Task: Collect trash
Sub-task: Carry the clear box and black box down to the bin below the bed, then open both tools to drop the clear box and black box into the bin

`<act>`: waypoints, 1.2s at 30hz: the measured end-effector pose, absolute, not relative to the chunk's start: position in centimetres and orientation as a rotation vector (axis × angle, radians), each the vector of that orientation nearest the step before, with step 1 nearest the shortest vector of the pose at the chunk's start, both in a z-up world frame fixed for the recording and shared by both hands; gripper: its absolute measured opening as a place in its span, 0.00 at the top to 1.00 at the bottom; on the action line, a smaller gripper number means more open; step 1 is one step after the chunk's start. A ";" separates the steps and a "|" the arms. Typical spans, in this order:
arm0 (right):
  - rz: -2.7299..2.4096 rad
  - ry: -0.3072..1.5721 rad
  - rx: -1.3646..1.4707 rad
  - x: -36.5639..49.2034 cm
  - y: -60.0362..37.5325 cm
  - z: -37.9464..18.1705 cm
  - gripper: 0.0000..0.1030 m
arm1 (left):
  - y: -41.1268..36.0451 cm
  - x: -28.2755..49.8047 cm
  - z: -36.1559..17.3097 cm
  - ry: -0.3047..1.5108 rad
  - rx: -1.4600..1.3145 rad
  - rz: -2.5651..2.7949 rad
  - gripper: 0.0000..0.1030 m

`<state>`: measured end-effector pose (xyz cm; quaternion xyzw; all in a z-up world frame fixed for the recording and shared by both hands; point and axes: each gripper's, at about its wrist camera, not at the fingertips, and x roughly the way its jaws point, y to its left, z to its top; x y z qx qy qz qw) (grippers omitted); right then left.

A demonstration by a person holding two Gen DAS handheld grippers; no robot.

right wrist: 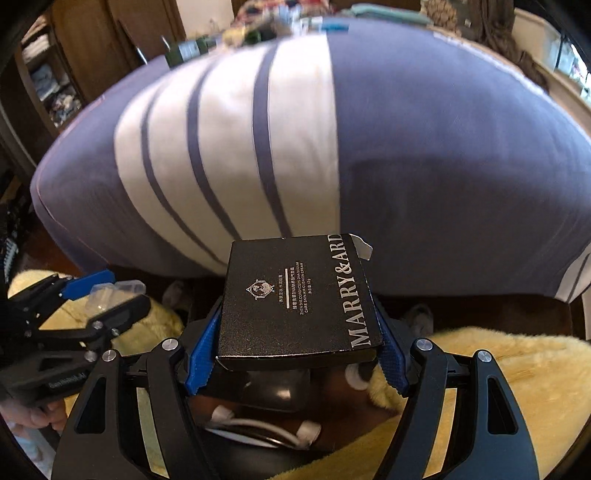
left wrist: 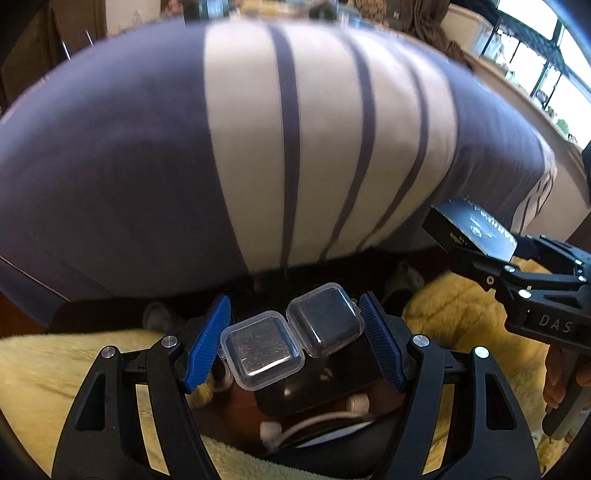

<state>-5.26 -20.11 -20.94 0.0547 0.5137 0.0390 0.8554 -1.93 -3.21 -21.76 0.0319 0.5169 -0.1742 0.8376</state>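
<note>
Striped bedding (left wrist: pixel 258 147) ahead; my left gripper (left wrist: pixel 293 341) clamps a clear plastic case (left wrist: pixel 291 334), right gripper (right wrist: pixel 295 332) clamps a black carton (right wrist: pixel 299 299); I should release both squarely over whatever bin lies below.

clutter (right wrist: pixel 258 22) beyond bed (right wrist: pixel 424 147) blurred; white cord (left wrist: pixel 317 421) partly hidden under tool.

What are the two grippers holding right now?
Left gripper: shut on a clear plastic case.
Right gripper: shut on a black box.

A home bedroom: striped bed (right wrist: pixel 295 147), wardrobe shelves (right wrist: pixel 48 81) with clothes.
</note>
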 end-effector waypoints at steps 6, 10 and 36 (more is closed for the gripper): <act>0.108 1.214 0.191 -3.4 -19.6 -25.3 0.29 | -3.5 -0.6 -27.0 1.251 0.065 -0.378 0.34; 0.113 1.289 0.179 -2.2 -18.5 -27.9 0.28 | -3.6 0.0 -29.0 1.299 0.080 -0.374 0.33; 0.033 1.112 0.191 -2.2 -21.0 -22.7 0.12 | -2.8 -0.7 -24.5 1.171 0.095 -0.340 0.08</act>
